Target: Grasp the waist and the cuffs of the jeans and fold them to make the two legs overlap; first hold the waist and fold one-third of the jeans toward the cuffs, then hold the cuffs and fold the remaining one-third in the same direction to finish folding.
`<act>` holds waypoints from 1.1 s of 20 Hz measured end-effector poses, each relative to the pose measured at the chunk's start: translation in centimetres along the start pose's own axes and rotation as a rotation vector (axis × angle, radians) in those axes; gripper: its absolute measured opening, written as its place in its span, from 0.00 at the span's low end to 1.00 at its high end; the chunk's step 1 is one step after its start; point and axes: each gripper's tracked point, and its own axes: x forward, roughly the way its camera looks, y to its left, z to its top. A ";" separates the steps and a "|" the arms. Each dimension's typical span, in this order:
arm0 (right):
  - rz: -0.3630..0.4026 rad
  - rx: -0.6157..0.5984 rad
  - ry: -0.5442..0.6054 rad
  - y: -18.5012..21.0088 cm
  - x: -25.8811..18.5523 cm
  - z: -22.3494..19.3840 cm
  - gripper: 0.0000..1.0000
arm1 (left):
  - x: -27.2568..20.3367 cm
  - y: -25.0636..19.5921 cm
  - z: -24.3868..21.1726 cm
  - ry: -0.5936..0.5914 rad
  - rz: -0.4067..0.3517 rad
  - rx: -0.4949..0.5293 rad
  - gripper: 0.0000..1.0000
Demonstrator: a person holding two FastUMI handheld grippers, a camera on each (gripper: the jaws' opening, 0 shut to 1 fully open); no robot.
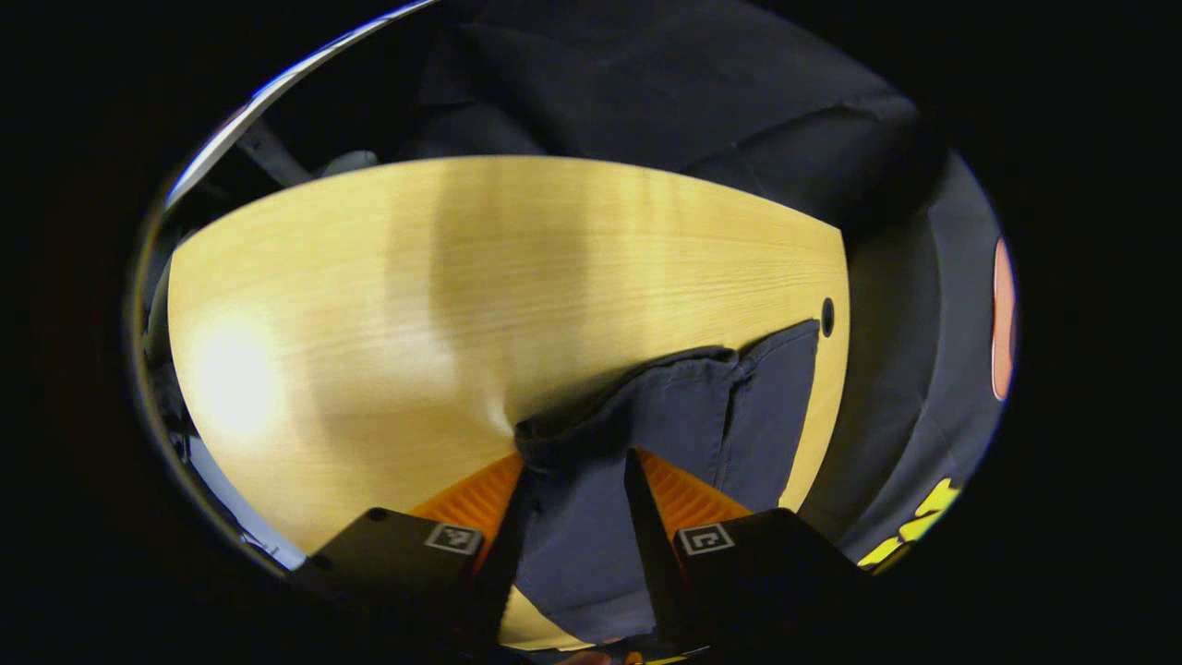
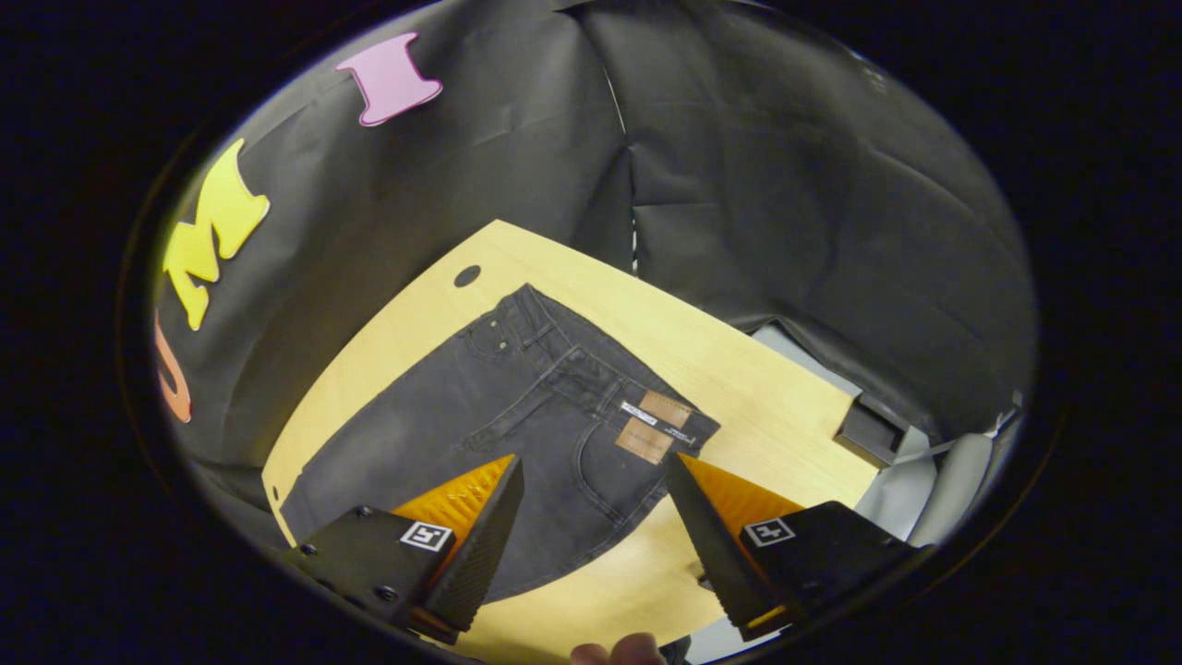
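Note:
Dark grey jeans (image 2: 517,416) lie flat on the wooden table (image 2: 776,416), and the waist with its tan patch (image 2: 651,425) points to the far right in the right gripper view. My right gripper (image 2: 594,460) hangs open well above the hip area and holds nothing. In the left gripper view the two legs end side by side at the cuffs (image 1: 702,388). My left gripper (image 1: 577,460) sits low over the nearer cuff. Its fingers stand partly apart with denim filling the gap between them. I cannot make out whether they press on the cloth.
A small round hole (image 1: 827,317) in the tabletop lies just beyond the far cuff. Bare wood (image 1: 416,305) stretches left of the cuffs. A dark block (image 2: 868,429) sits at the table's right end. A fingertip (image 2: 614,651) shows at the bottom edge.

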 end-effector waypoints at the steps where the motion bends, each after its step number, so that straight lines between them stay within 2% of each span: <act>1: -0.005 0.005 -0.004 -0.3 0.1 0.3 0.98 | 0.3 0.2 -0.1 0.000 0.018 -0.005 0.40; 3: -0.004 0.026 0.002 -0.7 0.3 0.5 0.98 | 0.9 0.0 -0.7 0.003 0.005 -0.056 0.18; 4: 0.007 0.051 0.017 -0.8 0.6 0.5 0.98 | 1.0 0.0 -0.9 0.002 0.000 -0.082 0.23; 5: 0.018 0.082 0.030 -0.9 1.0 0.4 0.98 | 0.9 -0.2 -0.9 0.001 -0.007 -0.102 0.19; 6: 0.023 0.131 0.056 -1.2 1.5 0.1 0.94 | 0.8 -0.6 -0.8 0.001 -0.021 -0.121 0.17; 10: 0.046 0.400 0.139 -3.0 3.7 -0.6 0.93 | 0.1 -1.2 -1.1 0.018 -0.063 -0.165 0.08; 14: 0.013 0.487 0.137 -5.5 6.9 0.3 0.93 | 0.0 -0.9 -1.1 0.019 -0.066 -0.140 0.06; 16: 0.025 0.468 0.156 -5.4 8.1 0.3 0.93 | 0.0 -0.6 -1.1 0.020 -0.056 -0.126 0.06; 17: 0.037 0.450 0.144 -5.2 8.5 0.7 0.98 | 0.0 -0.6 -1.1 0.019 -0.051 -0.119 0.06; 18: 0.045 0.422 0.140 -4.8 8.7 0.9 0.95 | 0.0 -0.5 -1.1 0.017 -0.046 -0.112 0.06; 22: 0.069 0.288 0.125 -4.1 9.1 0.9 0.96 | 0.3 -0.4 -1.1 0.010 -0.035 -0.088 0.06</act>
